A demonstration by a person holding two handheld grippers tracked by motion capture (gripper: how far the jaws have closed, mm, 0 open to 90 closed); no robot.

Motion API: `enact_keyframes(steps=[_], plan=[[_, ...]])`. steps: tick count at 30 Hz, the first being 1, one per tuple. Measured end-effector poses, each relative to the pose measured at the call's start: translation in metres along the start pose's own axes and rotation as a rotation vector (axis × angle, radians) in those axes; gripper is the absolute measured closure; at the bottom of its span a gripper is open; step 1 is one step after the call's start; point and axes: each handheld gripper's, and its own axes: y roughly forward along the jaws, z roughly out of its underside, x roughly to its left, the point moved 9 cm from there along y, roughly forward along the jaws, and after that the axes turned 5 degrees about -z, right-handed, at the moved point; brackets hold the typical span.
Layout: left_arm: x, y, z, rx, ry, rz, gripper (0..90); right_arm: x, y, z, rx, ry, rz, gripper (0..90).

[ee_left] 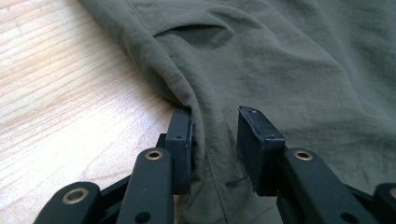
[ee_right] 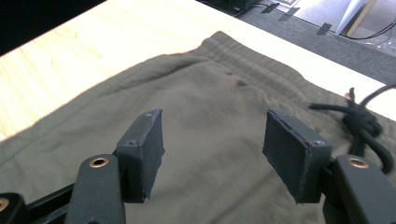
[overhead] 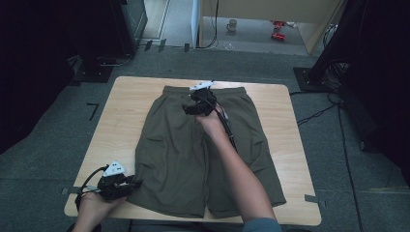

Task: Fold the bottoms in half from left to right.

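Olive-green shorts [overhead: 164, 145] lie flat on the wooden table [overhead: 121, 111], waistband at the far side. My left gripper [overhead: 134, 184] is at the near left, by the outer edge of the left leg. In the left gripper view it [ee_left: 215, 140] is open, and a ridge of the shorts' side edge [ee_left: 289, 60] runs between the jaws, touching the left pad [ee_left: 180, 140]. My right gripper [overhead: 193, 100] hovers over the waist area. In the right gripper view it [ee_right: 212, 140] is open above the cloth [ee_right: 210, 98], with the black drawstring [ee_right: 364, 123] to its right.
Bare table wood [ee_left: 56, 70] lies left of the shorts and beyond the waistband [ee_right: 93, 42]. Grey carpet surrounds the table. Dark equipment stands at the far left [overhead: 96, 63] and far right [overhead: 329, 72]. A mug [overhead: 232, 25] and red items [overhead: 278, 30] sit on the floor far back.
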Motion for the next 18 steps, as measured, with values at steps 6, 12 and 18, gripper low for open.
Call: enact_keyframes(steps=[6, 12, 18], plan=[[0.0, 0.0, 0.0, 0.001, -0.018, 0.014, 70.5, 0.007, 0.02, -0.011, 0.008, -0.012, 0.0, 36.4], [-0.004, 0.0, 0.001, 0.01, -0.017, 0.043, 72.6, 0.013, 0.038, -0.016, 0.018, -0.011, -0.009, 35.8], [-0.005, 0.0, 0.001, 0.017, -0.019, 0.057, 75.6, 0.019, 0.062, -0.017, 0.034, -0.007, -0.014, 35.1]])
